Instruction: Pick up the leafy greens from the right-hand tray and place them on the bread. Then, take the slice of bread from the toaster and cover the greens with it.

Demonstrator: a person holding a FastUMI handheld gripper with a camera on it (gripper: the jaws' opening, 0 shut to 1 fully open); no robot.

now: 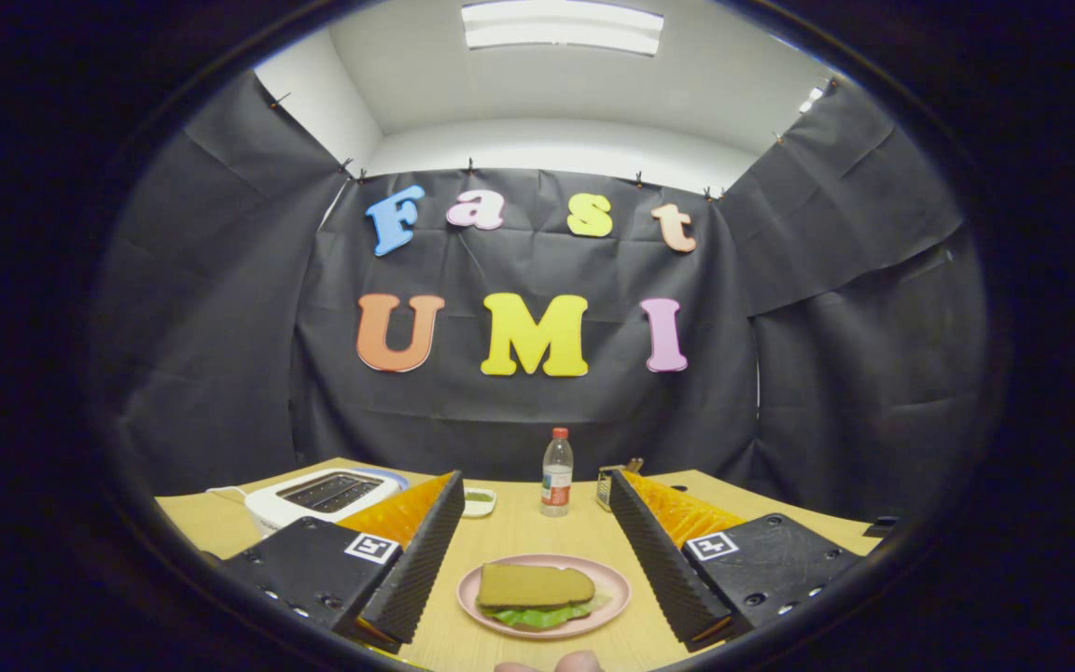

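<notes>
Bread slice point(535, 585) covers greens point(537, 614) on the plate point(612, 597), lower centre; gripper point(537, 546) fingers spread, empty. Lowering carelessly could knock it askew.

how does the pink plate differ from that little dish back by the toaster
The pink plate is round, looks larger and lies between the open gripper's fingers; the small white dish lies beyond them, between the white toaster and the water bottle. The plate carries a bread slice over leafy greens; the dish holds only something green. Both rest flat on the wooden table.
</notes>
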